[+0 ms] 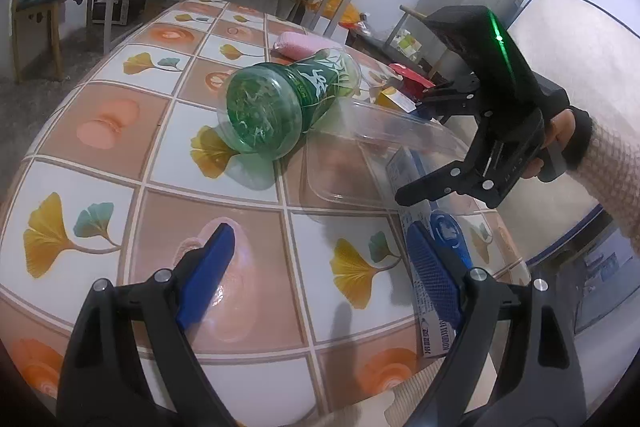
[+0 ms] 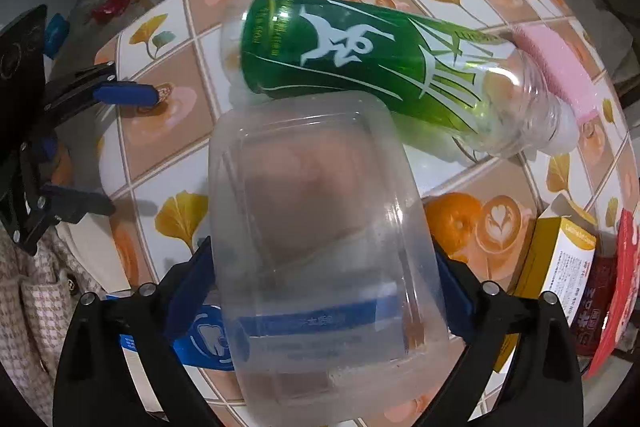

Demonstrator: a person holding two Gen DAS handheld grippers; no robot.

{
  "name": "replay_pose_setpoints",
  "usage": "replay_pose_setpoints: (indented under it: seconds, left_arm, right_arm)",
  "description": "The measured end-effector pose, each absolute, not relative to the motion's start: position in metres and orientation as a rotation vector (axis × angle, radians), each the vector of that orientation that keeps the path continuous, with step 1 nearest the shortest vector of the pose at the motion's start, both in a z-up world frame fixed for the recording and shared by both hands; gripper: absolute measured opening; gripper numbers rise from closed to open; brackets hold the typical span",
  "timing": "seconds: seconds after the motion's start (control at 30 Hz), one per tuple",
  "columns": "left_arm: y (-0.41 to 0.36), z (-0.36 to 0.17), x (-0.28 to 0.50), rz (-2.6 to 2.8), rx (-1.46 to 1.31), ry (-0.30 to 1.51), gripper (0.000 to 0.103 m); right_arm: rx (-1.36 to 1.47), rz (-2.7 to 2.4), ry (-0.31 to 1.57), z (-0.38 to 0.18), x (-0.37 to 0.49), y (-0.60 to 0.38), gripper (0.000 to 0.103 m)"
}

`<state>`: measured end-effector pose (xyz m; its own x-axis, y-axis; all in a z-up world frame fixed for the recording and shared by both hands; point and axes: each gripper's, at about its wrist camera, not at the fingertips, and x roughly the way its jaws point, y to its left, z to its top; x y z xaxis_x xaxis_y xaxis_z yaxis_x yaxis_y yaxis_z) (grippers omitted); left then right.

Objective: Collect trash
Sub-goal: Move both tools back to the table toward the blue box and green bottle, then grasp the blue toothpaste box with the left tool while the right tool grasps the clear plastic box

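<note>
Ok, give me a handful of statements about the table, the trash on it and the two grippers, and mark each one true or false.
1. The green bottle lies on its side on the table. True.
2. The left gripper holds the bottle. False: its jaws stand open over bare tablecloth with nothing between them.
3. The clear plastic container sits between the right gripper's fingers. True.
4. The pink sponge lies beside the bottle's base. False: it lies at the neck end.
5. The yellow box stands on top of the clear container. False: it sits apart, near the table edge.
</note>
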<state>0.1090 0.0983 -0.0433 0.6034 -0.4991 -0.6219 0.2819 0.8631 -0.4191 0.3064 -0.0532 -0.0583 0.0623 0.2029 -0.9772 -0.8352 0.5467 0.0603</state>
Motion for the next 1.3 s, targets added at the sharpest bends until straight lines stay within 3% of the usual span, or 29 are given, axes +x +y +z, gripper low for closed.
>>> replay_pose_setpoints:
  seconds: [0.6,1.07,1.3]
  left_arm:
    - [0.046,-0.032,0.102,-0.695,-0.345,0.895,0.085]
    - [-0.052,-0.041,0.109,-0.549,0.074,0.975,0.085]
    - [-0.059,-0.042,0.118,-0.492,0.09,1.038,0.067]
  right_arm:
    - [-0.383,0.722,1.013,0.014,0.265,-0.116,0.09]
    - [0.135,0.217,0.871,-0.005,0.172,-0.242,0.09]
    - [0.213,0.136,0.868,-0.031,0.157,-0.25,0.09]
